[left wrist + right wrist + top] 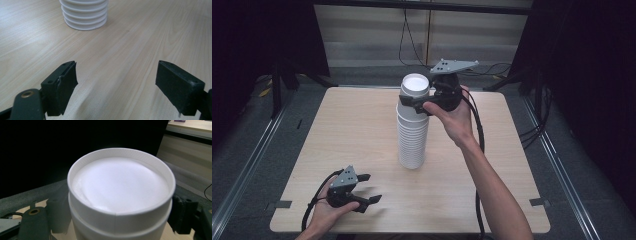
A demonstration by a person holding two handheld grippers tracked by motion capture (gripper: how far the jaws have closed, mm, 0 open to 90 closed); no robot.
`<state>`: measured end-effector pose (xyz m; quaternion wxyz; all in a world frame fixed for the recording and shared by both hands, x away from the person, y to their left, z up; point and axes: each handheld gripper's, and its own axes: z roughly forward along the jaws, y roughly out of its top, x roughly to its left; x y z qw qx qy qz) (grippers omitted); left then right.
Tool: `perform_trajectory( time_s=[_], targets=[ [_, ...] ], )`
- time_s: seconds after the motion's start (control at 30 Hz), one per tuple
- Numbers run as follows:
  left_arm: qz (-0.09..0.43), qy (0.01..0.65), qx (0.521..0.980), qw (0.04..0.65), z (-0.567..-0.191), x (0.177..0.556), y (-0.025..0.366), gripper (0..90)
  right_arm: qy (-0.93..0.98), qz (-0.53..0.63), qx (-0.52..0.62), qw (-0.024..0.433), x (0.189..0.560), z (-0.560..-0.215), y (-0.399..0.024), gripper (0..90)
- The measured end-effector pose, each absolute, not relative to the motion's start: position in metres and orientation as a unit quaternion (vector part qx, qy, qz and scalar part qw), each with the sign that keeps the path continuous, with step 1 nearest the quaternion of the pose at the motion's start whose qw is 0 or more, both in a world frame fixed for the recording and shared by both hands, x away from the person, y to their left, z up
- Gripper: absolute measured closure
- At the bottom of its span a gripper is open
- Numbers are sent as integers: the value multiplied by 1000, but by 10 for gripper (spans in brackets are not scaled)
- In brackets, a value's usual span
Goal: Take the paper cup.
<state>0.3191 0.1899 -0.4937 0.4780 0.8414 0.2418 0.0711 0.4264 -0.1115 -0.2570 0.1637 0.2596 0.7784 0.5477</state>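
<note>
A tall stack of white paper cups stands upside down in the middle of the wooden table. My right gripper is at the top of the stack, with its jaws pressed on either side of the top cup. In the right gripper view the top cup sits between the two jaws of the right gripper, its recessed base facing up. My left gripper rests low near the table's front left, open and holding nothing. In the left gripper view the stack's base lies well ahead of the left gripper.
Cables trail from the right gripper along the forearm. Bare tabletop surrounds the stack. Dark curtains and stand legs border the table, with metal floor rails on both sides.
</note>
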Motion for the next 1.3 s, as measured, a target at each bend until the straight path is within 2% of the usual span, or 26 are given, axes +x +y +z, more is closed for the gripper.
perform_trajectory(
  time_s=[0.7,1.3],
  targets=[
    [73,241,841,479,-493,319,190,171,736,607,256,155,424,-250,-120,216],
    [71,237,841,482,-493,319,190,170,711,631,250,184,419,-242,-122,217]
  ],
)
